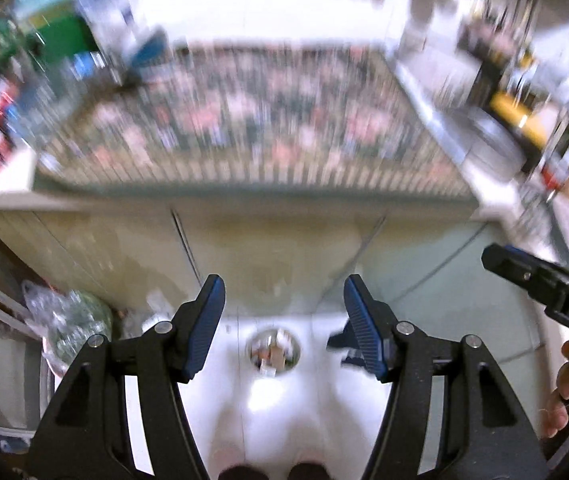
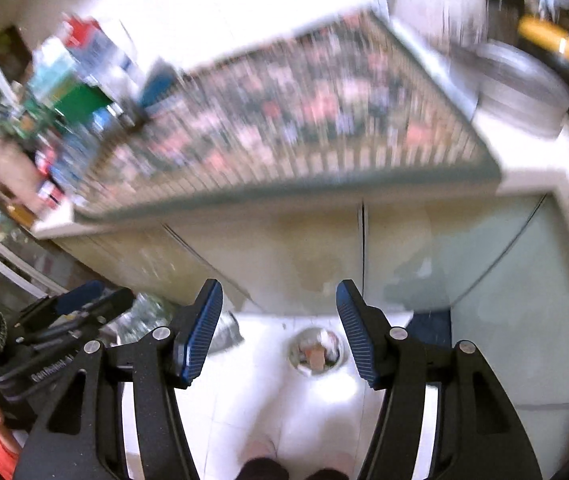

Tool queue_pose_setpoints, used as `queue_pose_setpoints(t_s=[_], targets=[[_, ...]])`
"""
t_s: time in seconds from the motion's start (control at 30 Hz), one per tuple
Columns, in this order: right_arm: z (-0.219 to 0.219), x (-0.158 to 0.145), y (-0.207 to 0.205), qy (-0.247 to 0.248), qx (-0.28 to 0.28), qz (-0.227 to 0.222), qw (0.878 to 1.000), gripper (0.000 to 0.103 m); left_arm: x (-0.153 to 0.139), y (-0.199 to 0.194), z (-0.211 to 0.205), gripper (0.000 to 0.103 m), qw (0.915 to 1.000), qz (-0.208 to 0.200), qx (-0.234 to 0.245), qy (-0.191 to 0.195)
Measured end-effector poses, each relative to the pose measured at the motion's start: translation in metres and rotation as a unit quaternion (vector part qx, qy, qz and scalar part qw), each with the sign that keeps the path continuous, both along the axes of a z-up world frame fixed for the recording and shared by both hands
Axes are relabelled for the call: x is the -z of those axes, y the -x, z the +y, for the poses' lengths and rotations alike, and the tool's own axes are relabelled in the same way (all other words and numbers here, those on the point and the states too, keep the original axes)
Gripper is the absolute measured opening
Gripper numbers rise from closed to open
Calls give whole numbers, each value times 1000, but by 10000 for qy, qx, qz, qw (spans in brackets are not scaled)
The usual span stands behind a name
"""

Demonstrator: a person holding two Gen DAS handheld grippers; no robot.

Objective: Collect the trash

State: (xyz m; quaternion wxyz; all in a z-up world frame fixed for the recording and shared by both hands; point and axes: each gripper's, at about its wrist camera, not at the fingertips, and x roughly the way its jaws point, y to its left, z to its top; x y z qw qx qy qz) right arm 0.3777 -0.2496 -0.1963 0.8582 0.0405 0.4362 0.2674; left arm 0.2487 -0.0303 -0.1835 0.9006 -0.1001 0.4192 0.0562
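Note:
Far below on the white floor sits a round shiny metal container [image 1: 272, 354] [image 2: 316, 350] with scraps of trash inside. My left gripper [image 1: 284, 284] hangs open high above it, with nothing between its blue pads. The right gripper [image 2: 280, 286] is open too and holds nothing. Each gripper shows in the other's view: the right gripper [image 1: 524, 280] at the right edge, the left gripper [image 2: 84, 300] at the lower left. A crumpled clear plastic bag [image 1: 68, 320] [image 2: 144, 316] lies on the floor to the left, against the cabinet.
A counter with a flowered mat [image 1: 244, 120] [image 2: 284, 120] fills the upper view, blurred by motion. Boxes and bottles [image 1: 44, 60] crowd its left end. A metal pot [image 2: 524, 84] stands at its right. Pale cabinet doors [image 1: 284, 248] drop to the floor.

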Motion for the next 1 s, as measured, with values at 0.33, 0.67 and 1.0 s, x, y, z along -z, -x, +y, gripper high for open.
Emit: queue_pose_setpoints(t_s=[0.33, 0.67, 1.0], targets=[[-16, -161, 123, -410, 33, -1951, 9799, 56, -178, 127, -8, 63, 9835, -1800, 9, -190], [-9, -194, 224, -355, 357, -2862, 9568, 77, -223, 236, -7, 101, 9653, -2514, 109, -692], [-9, -200, 269, -95, 720, -3177, 9454, 103, -228, 277, -2, 101, 9628, -2613, 267, -639]])
